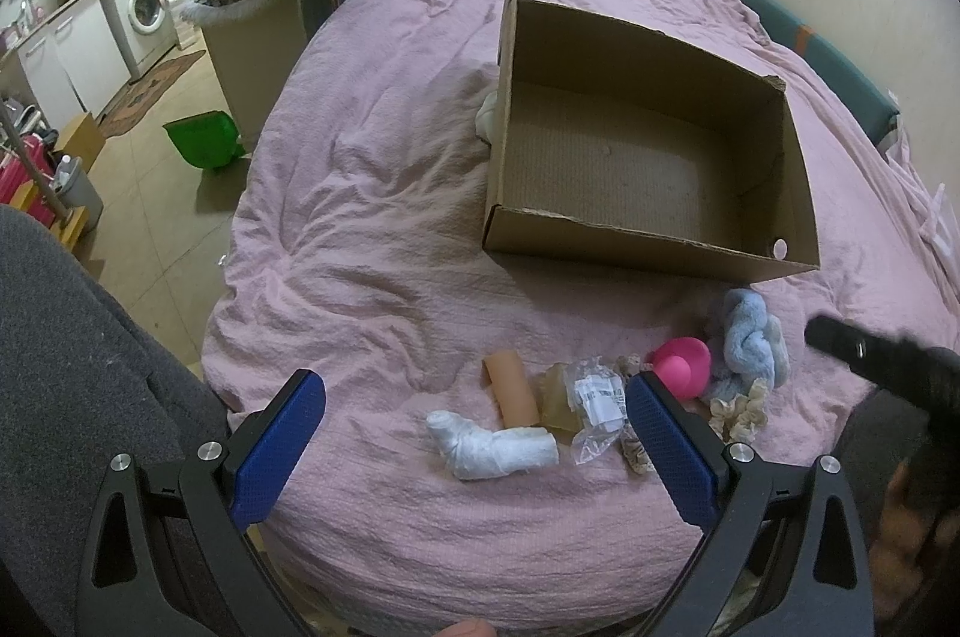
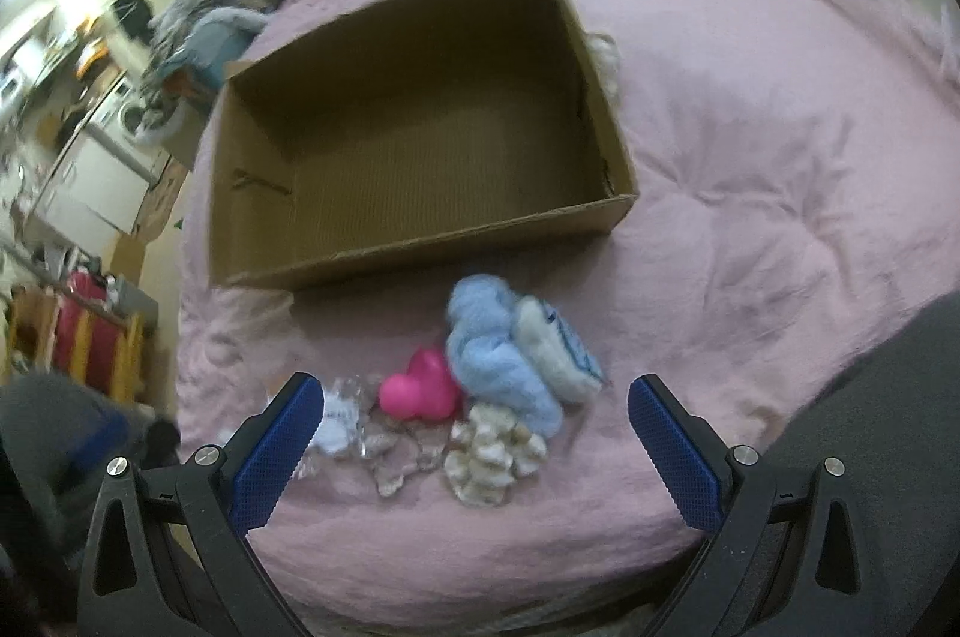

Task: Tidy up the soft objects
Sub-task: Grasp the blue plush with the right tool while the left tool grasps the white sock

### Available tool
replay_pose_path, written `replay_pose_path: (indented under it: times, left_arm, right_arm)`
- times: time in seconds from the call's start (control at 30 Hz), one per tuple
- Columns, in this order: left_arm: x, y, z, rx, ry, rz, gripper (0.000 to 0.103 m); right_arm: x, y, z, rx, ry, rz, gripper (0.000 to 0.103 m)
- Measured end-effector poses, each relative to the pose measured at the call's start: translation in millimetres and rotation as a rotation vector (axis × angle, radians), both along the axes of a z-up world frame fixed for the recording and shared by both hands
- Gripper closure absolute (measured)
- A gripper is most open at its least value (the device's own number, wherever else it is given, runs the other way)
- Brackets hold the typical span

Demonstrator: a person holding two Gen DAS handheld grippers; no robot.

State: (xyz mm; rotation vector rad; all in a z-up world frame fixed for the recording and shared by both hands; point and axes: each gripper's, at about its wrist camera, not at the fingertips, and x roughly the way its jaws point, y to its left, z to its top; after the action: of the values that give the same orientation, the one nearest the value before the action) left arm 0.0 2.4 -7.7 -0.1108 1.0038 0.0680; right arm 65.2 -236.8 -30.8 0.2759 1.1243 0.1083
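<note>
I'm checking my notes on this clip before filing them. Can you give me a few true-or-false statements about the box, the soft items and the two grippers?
1. The cardboard box already holds several soft items. False: it looks empty.
2. Both the left gripper and the right gripper are open and hold nothing. True.
3. The pink toy lies beside the blue plush on the bedspread. True.
4. The white sock roll sits inside the box. False: it lies on the bedspread, in front of the box.
</note>
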Motion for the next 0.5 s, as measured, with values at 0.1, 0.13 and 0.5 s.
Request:
replay_pose_path:
  times: [0.1, 0.13, 0.5]
  left_arm:
    - [0.7, -0.1, -1.3, -0.003, 0.007, 0.005, 0.003]
    - [1.2, 0.2, -1.8, -0.004, 0.010, 0.007, 0.003]
    - [21.3, 15.2, -16.7, -0.049, 0.162, 0.046, 0.003]
  right_arm:
    - [27.1, -11.5, -13.1, 0.038, 0.102, -0.017, 0.000]
    - [36.2, -13.3, -20.1, 0.052, 0.144, -0.016, 0.000]
    - [69.7, 5.4, -86.8, 0.015, 0.339, 0.064, 0.011]
